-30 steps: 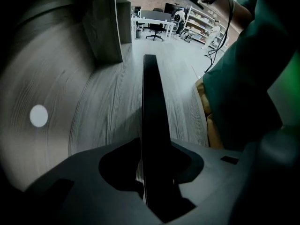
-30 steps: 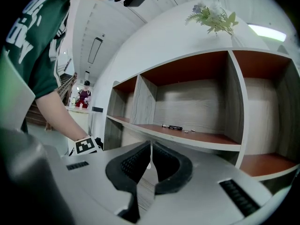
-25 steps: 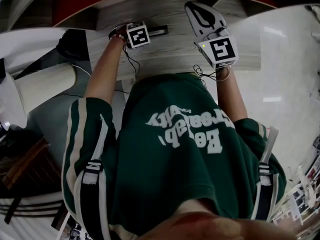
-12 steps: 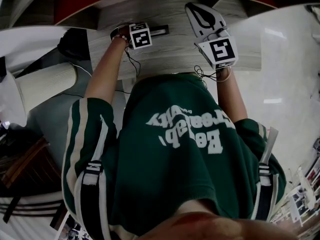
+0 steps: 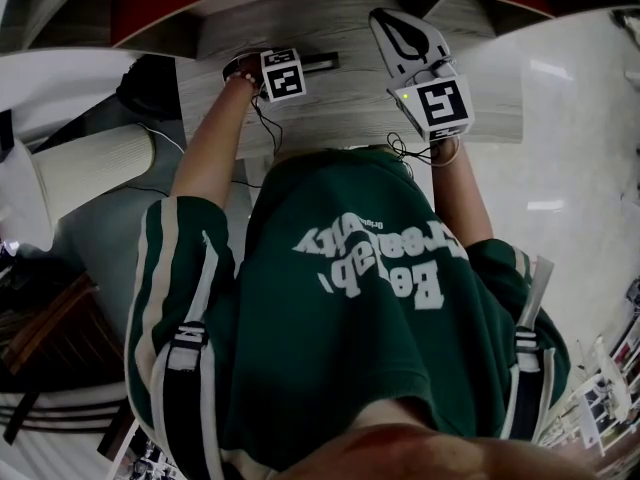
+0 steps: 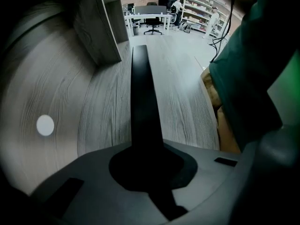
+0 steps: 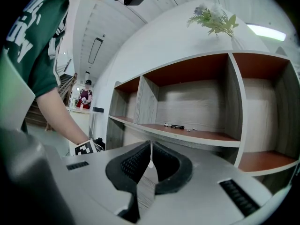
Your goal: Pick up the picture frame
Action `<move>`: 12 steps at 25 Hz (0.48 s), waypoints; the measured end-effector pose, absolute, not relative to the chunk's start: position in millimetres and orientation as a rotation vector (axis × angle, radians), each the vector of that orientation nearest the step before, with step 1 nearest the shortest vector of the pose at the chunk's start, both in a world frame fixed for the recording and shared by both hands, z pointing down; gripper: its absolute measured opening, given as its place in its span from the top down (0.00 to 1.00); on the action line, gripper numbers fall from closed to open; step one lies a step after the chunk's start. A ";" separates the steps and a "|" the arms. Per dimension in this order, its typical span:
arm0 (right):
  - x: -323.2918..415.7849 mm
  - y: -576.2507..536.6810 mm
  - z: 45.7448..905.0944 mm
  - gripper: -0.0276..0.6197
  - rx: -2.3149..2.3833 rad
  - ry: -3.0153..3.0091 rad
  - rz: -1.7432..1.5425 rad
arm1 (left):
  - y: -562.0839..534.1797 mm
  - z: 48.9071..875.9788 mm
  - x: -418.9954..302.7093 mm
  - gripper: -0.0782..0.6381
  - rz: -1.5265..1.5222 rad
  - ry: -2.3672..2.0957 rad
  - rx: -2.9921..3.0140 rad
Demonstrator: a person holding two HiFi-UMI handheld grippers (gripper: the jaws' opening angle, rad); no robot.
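The picture frame is a thin black bar on the grey wooden table, just right of my left gripper. In the left gripper view the picture frame runs as a long dark strip from between the jaws away across the table. My left gripper points straight down and is shut on its near end. My right gripper is held level above the table's right part, apart from the frame. In the right gripper view my right gripper is shut with nothing between its ribbed pads.
A wooden shelf unit stands on the table left of the frame. A round white sticker lies on the tabletop. Shelves with red-brown boards stand ahead of the right gripper. A black cable hangs over the table's near edge.
The left gripper's marker cube has shifted a little to the right and tipped slightly. The right gripper has kept still.
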State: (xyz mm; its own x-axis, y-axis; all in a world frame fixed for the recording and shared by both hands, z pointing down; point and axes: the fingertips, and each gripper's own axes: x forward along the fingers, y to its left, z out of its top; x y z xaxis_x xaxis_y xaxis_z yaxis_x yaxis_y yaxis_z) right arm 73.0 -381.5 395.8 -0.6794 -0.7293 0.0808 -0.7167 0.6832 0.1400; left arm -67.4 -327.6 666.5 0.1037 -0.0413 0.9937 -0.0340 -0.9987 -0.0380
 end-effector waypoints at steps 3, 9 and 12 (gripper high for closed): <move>73.9 -381.4 394.2 0.90 1.202 -2.759 -0.147 | -325.1 665.5 -66.3 0.84 -2.091 0.098 -2.324; 70.9 -380.4 386.2 0.90 1.189 -2.769 -0.181 | -319.6 665.5 -66.0 0.85 -2.102 0.156 -2.357; 70.1 -380.1 385.6 0.90 1.183 -2.771 -0.184 | -318.8 663.8 -66.3 0.85 -2.101 0.202 -2.378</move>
State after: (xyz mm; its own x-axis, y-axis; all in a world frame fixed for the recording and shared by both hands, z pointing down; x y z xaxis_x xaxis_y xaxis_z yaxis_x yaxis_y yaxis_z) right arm 70.1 -380.1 385.6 -0.6866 -0.7241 0.0651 -0.7092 0.6867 0.1596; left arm -66.3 -318.8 663.8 0.1191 -0.0701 0.9904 -0.1196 -0.9913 -0.0558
